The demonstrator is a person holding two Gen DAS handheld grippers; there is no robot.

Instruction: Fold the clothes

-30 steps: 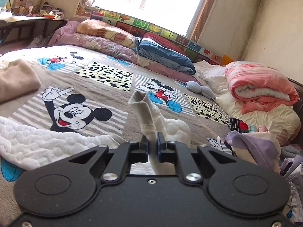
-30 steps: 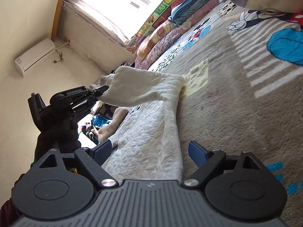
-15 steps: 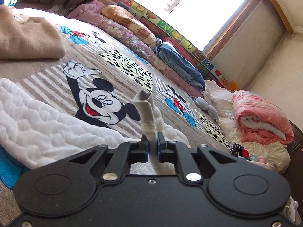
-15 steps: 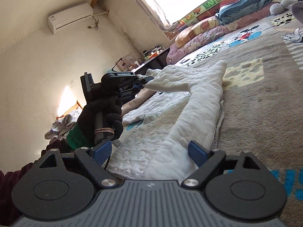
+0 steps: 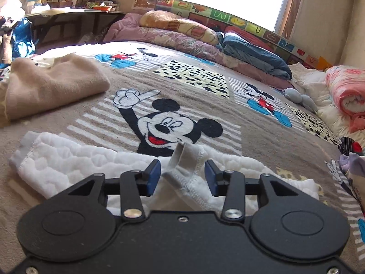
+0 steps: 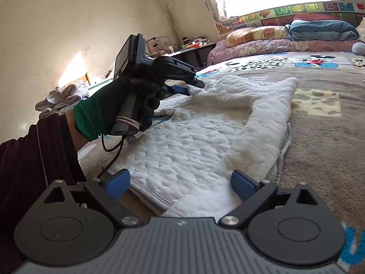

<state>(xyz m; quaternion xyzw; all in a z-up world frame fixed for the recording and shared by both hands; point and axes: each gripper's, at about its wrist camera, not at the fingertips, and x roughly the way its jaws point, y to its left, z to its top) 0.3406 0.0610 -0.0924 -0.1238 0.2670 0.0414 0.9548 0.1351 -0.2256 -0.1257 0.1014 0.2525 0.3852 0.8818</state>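
Note:
A white quilted garment (image 6: pixel 196 141) lies spread on the cartoon-print blanket (image 5: pixel 262 137). One sleeve (image 6: pixel 271 105) is folded across its body, and the grey-edged cuff (image 5: pixel 184 162) stands loose between the blue pads of my left gripper (image 5: pixel 182 175), which is open. In the right wrist view the same left gripper (image 6: pixel 190 86), held by a black-and-green gloved hand (image 6: pixel 118 111), hovers at the cuff. My right gripper (image 6: pixel 180 183) is open low over the garment's near edge, with white fabric between its blue pads and nothing clamped.
A folded beige garment (image 5: pixel 50 86) lies at the far left of the bed. Folded quilts and pillows (image 5: pixel 253 54) line the window side, with a pink rolled quilt (image 5: pixel 346 91) at right. A heap of clothes (image 5: pixel 353 169) sits at the right edge. A cluttered desk (image 5: pixel 68 11) stands behind.
My left gripper has opened and let go of the cuff, which has dropped onto the garment. The sleeve was carried across and laid down. My right gripper stayed open.

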